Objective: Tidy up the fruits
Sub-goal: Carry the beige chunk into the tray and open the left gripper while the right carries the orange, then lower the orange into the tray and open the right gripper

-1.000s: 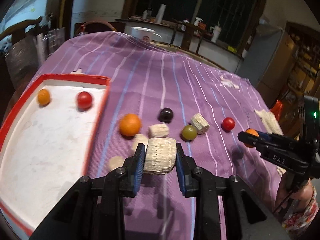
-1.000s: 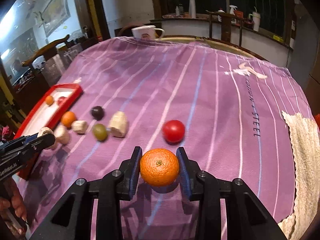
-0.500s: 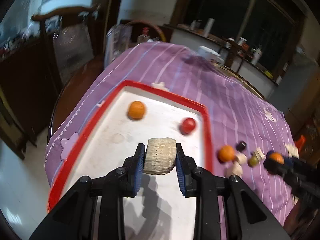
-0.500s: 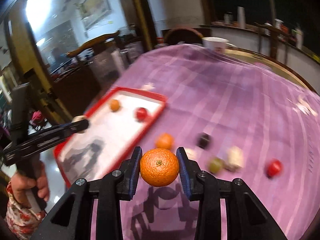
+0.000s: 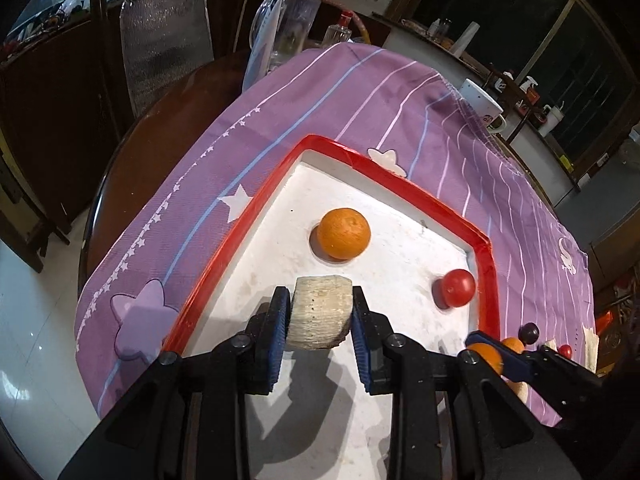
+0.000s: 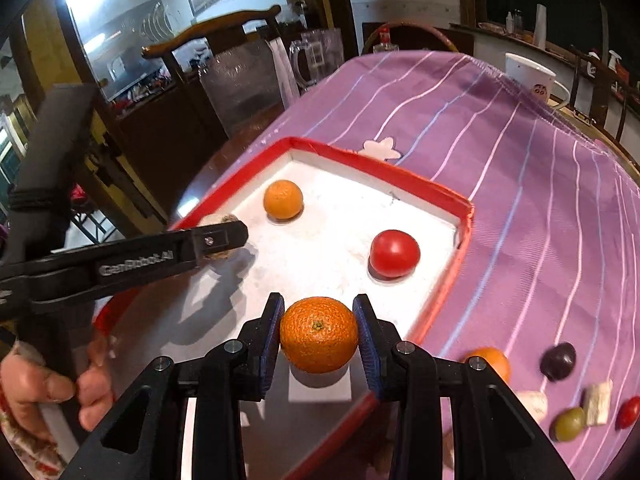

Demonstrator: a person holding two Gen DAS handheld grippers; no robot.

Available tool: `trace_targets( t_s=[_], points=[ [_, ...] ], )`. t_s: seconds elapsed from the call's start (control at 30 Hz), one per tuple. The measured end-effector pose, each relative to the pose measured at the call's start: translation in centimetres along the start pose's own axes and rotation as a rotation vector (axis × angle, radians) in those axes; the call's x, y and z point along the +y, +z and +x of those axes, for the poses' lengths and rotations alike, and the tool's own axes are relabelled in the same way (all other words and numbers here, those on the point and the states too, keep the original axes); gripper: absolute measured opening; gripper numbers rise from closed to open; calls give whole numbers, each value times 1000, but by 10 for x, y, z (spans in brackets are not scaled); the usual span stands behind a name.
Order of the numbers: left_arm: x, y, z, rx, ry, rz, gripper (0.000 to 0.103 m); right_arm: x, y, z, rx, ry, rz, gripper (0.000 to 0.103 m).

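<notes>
1. Two fruits already lie in the red-rimmed white tray — a small orange toward its far corner and a red tomato near the right-hand rim, well apart from each other.

2. The left gripper is clamped on a pale, ridged cylindrical chunk, possibly a cut piece of fruit or root, though I cannot tell which. It hangs over the tray's floor, nearer the left rim, and is not yet set down. In the right wrist view the same gripper reaches in from the left, a hand on its handle.

3. The right gripper is closed on a mandarin orange, stem scar facing the camera, pads pressing both its sides. It hovers over the tray's near part, just inside the rim.

4. So two pieces are delivered and two more are above the tray, both awaiting release.

5. On the purple striped cloth beside the tray, more pieces wait — another orange just outside the rim, a dark plum-like fruit, a green one, a red one at the frame's edge, and two pale chunks near them.

6. By my reckoning the job is under halfway: after these two are dropped, about six pieces would remain on the cloth.
</notes>
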State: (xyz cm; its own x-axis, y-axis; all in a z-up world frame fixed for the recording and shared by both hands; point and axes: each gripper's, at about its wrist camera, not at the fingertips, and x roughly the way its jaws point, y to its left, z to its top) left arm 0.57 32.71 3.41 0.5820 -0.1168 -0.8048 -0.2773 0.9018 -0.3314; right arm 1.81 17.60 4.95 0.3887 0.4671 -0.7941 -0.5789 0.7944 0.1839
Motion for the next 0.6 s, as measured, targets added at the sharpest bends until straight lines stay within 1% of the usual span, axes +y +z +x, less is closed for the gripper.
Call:
trace_targets(
  t_s=[0.13, 0.17, 0.27, 0.37, 0.43, 0.53, 0.6],
  points=[
    [4, -1, 7, 13, -10, -19, 30, -1, 2, 14, 17, -12, -3, 40],
    [4, -1, 7, 15, -16, -20, 33, -2, 2, 14, 14, -12, 2, 40],
    [4, -1, 4, 6, -25, -24, 45, -5, 2, 15, 21, -7, 16, 40],
    [3, -2, -8, -20, -38, -31, 49, -6, 3, 12, 2, 0, 10, 43],
    [3, -4, -19, -45, -43, -42, 54, -6, 3, 5, -17, 12, 14, 50],
    [-2, -9, -40, -94, -34, -38, 56, -10, 2, -8, -47, 21, 41, 53],
    [-7, -17, -55, -129, -26, -25, 62, -15, -2, -21, -68, 31, 71, 54]
  ],
)
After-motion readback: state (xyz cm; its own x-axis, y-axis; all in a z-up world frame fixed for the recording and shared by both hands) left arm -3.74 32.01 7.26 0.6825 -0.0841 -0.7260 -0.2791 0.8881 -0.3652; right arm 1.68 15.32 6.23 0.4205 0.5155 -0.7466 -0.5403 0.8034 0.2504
